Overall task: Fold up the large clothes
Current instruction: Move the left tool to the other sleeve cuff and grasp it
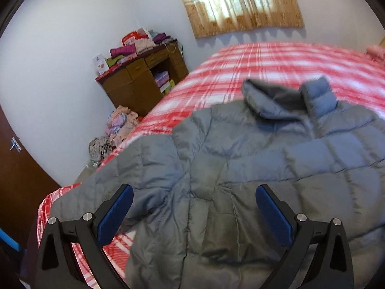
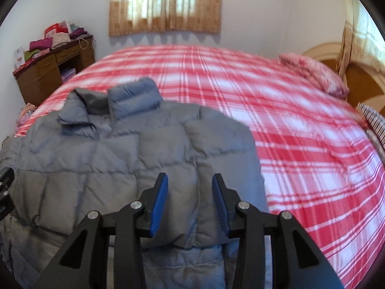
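Left tongs point(image 1: 194, 213): spread wide in the left wrist view, both blue pads point(image 1: 115, 219) clear of any cloth, gripping nothing.
Jacket, left view: a grey quilted puffer jacket point(image 1: 240, 159) lies spread on the bed straight ahead of and beneath the left tongs, filling the gap between the pads.
Collar, left view: the stand-up collar point(image 1: 284, 98) sits at the far end of the jacket, ahead and slightly right of the left tongs.
Sleeve, left view: one sleeve point(image 1: 115, 168) reaches toward the bed's edge, ahead-left of the left pad.
Bed, left view: red and white plaid cover point(image 1: 276, 62) stretches beyond the collar.
Cabinet: a brown wooden cabinet point(image 1: 142, 82) with folded clothes piled on top stands far ahead-left, against the wall.
Floor pile: crumpled clothes point(image 1: 120, 125) lie on the floor in front of the cabinet.
Right tongs point(image 2: 190, 200): partly apart in the right wrist view, narrower than the left pair; whether the pads pinch the fabric I cannot tell.
Jacket, right view: the jacket point(image 2: 108, 163) lies ahead and left, with a folded-over sleeve point(image 2: 192, 216) running between the pads.
Bed, right view: plaid cover point(image 2: 300, 132) lies bare ahead-right.
Pillow: a pink patterned pillow point(image 2: 317, 74) rests far ahead-right.
Curtain: a tan curtain point(image 2: 166, 7) hangs straight ahead on the far wall.
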`<state>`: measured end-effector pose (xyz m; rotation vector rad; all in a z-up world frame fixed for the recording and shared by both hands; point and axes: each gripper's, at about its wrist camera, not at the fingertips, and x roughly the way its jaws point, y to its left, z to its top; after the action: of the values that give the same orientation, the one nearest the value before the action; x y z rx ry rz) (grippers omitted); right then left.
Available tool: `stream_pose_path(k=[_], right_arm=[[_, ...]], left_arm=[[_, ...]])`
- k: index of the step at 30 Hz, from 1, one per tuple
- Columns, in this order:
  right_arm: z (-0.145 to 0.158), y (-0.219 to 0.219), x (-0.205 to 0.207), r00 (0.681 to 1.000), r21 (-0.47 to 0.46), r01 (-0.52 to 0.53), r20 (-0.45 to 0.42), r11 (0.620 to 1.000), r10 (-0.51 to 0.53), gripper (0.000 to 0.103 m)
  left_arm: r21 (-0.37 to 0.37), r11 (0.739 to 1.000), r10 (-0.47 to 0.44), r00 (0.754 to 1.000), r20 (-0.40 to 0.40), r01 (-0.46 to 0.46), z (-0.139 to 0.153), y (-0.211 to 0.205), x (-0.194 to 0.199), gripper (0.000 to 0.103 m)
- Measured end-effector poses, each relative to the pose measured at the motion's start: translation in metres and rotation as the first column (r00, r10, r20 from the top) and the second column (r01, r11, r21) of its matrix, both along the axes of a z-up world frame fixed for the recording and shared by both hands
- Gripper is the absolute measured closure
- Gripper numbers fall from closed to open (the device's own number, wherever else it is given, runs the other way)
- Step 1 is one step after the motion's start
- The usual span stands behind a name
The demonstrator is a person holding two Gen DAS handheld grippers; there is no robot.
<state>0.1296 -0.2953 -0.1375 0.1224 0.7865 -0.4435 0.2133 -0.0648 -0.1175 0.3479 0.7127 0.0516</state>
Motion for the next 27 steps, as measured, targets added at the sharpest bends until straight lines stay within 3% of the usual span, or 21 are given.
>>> stream_pose_path(k=[3, 6, 20, 23, 25, 27], right_arm=[[-0.013, 0.0, 0.0, 1.0, 0.011, -0.006, -0.018, 1.0, 0.007, 0.061], [-0.022, 0.0, 0.0, 1.0, 0.018, -0.012, -0.023, 1.0, 0.013, 0.06], [-0.04, -0.006, 0.002, 0.999, 0.112, -0.051, -0.007, 0.992, 0.052, 0.051], [-0.04, 0.0, 0.003, 0.998, 0.08, -0.053, -0.019, 0.995, 0.055, 0.049], [-0.04, 0.001, 0.003, 0.998, 0.073, -0.058, -0.021, 0.996, 0.06, 0.047], [-0.04, 0.001, 0.004, 0.998, 0.077, -0.063, -0.016, 0.995, 0.064, 0.045]], left_arm=[[0.031, 0.999, 0.031, 0.999, -0.045, -0.03, -0.024, 0.002, 0.012, 0.001], [0.041, 0.999, 0.033, 0.999, -0.029, -0.032, -0.039, 0.006, 0.011, 0.001], [0.137, 0.99, 0.033, 0.999, 0.008, -0.034, -0.058, -0.008, 0.012, 0.001], [0.058, 0.998, 0.015, 1.0, -0.02, -0.014, -0.053, 0.003, 0.009, 0.001], [-0.115, 0.993, 0.026, 0.997, -0.07, -0.034, -0.038, 0.034, 0.007, 0.001], [-0.224, 0.972, 0.058, 0.995, -0.079, -0.074, -0.024, 0.063, 0.001, 0.001]])
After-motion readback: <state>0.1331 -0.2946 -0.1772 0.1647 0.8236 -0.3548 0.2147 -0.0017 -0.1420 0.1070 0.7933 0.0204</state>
